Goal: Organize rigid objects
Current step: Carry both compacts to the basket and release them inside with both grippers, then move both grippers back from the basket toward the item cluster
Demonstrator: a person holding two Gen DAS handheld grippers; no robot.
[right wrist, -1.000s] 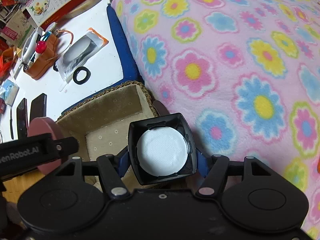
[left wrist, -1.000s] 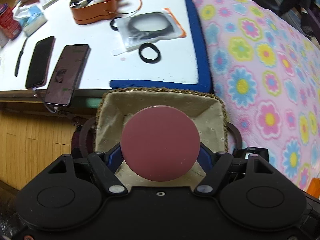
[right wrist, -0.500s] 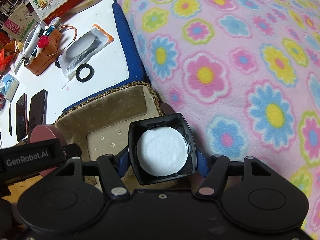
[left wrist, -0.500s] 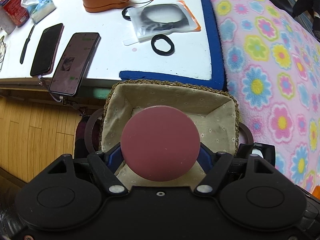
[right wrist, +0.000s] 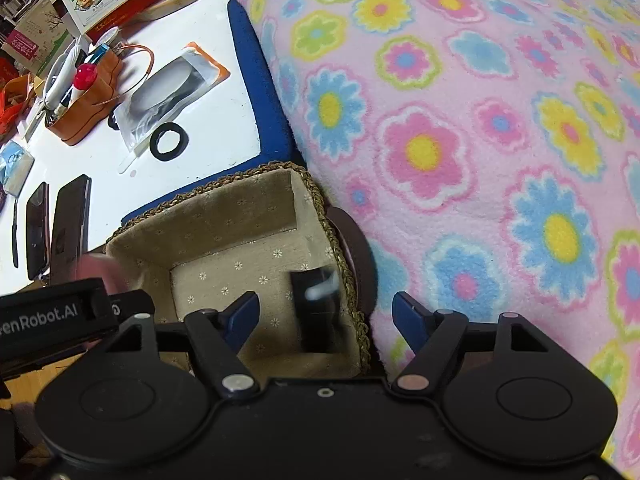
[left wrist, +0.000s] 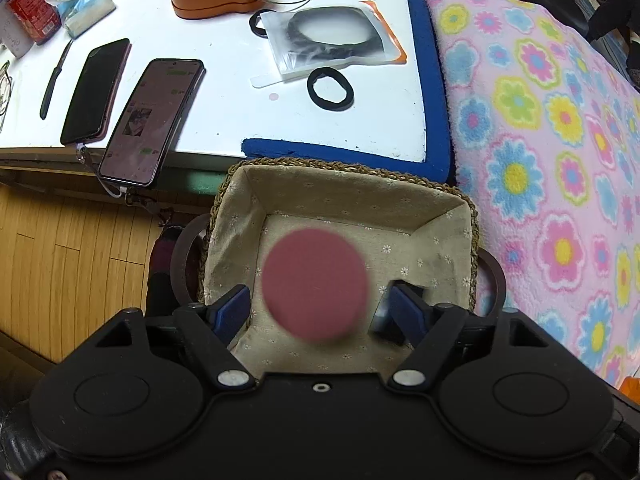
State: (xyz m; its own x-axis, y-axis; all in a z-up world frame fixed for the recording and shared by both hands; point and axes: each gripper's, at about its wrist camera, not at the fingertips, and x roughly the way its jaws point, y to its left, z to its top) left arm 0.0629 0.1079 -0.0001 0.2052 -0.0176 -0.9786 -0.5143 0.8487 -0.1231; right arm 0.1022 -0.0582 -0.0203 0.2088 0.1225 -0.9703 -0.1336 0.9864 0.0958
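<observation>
Both claws are opening over the woven fabric-lined basket (left wrist: 344, 184). The left claw (left wrist: 316, 308) has let go of the blurry round maroon disc (left wrist: 316, 284), clear of both pads. The right claw (right wrist: 324, 312) released the small black case with a white pad (right wrist: 316, 304), now inside the basket by its right wall.
</observation>
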